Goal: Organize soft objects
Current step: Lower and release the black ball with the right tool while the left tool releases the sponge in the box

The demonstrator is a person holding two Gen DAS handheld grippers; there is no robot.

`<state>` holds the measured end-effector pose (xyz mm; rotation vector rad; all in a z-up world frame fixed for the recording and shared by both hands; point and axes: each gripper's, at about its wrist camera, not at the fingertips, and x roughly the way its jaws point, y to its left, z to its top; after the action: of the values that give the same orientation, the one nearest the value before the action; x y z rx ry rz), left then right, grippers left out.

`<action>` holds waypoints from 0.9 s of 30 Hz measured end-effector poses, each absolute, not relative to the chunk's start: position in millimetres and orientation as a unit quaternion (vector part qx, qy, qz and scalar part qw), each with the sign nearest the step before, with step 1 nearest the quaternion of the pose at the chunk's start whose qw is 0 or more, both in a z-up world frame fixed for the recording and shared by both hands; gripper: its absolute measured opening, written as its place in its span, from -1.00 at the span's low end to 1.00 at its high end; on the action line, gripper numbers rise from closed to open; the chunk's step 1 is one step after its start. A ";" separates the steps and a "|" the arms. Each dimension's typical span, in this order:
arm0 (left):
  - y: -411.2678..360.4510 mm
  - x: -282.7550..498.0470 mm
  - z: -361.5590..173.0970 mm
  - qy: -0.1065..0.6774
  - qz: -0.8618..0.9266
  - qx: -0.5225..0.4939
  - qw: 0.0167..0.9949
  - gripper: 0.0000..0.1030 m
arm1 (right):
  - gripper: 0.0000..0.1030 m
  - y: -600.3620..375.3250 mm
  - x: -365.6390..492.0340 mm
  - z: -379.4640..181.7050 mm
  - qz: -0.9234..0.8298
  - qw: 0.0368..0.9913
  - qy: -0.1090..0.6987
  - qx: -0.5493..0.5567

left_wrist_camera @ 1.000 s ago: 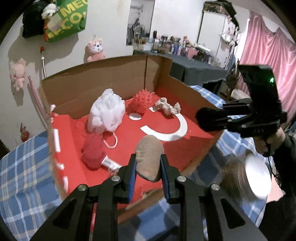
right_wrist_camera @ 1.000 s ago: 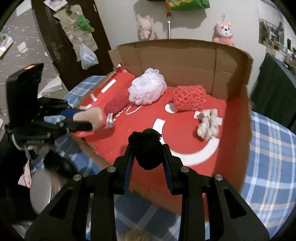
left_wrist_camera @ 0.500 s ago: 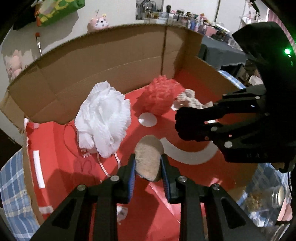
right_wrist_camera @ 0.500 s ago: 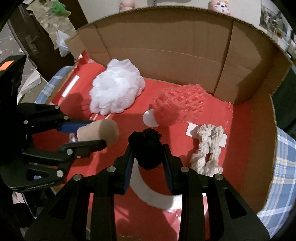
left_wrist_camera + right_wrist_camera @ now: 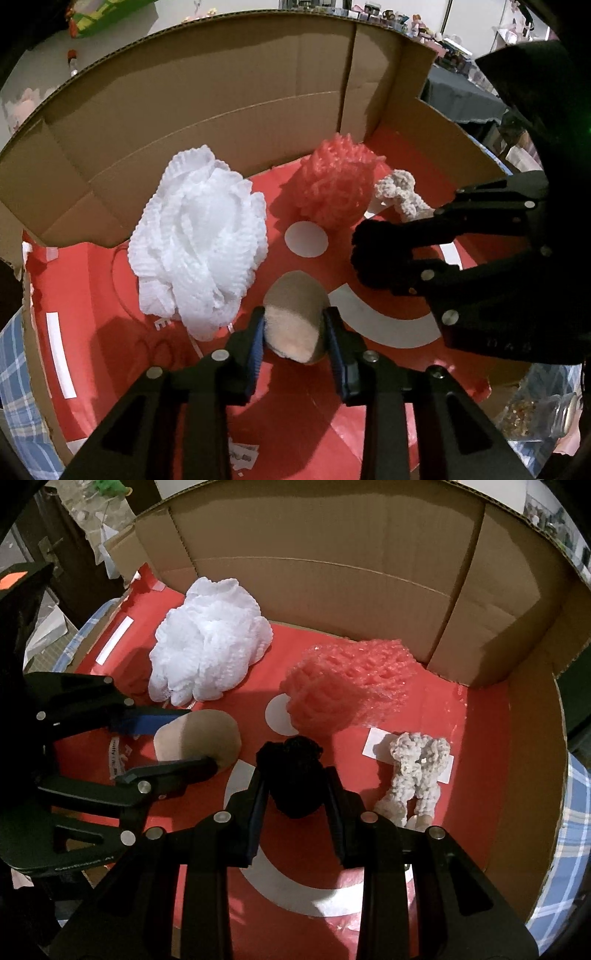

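Both grippers are down inside the open cardboard box with the red printed floor (image 5: 369,435), so I'll place everything relative to that box.

The left gripper (image 5: 295,332) has the tan, rounded foam sponge (image 5: 295,321) between its blue-padded jaws, just above the box's red floor near the front-middle. The jaws are opening right now, and the sponge still sits between them with the pads at its sides. From the right wrist view you can see that same sponge (image 5: 197,740) sticking out past the fingertips.

The right gripper (image 5: 295,794) is clenched on a black fuzzy pom-pom-like ball (image 5: 291,775), holding it over the white curved print in the middle of the box floor. In the left wrist view that ball (image 5: 380,254) shows as a dark lump to the right of the sponge.

Already lying in the box:
- a white mesh bath pouf (image 5: 203,240) toward the back left, near the rear wall
- a coral-red mesh bath pouf (image 5: 336,188) at the back middle, right next to a white printed dot
- a cream crocheted knobbly piece (image 5: 417,771) on the right side of the floor, lying partly on a white label

The box sits on a blue plaid cloth (image 5: 569,849), visible past its right wall.
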<state>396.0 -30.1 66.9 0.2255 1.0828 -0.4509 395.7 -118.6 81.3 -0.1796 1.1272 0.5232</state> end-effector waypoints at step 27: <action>-30.0 388.1 65.2 0.500 -0.212 0.110 0.833 0.04 | -0.40 -98.7 399.9 71.2 0.227 0.807 0.536 -0.103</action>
<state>388.1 -30.0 65.2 0.2329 1.0590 -0.4490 399.9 -98.7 71.2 -0.2203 1.1457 0.4854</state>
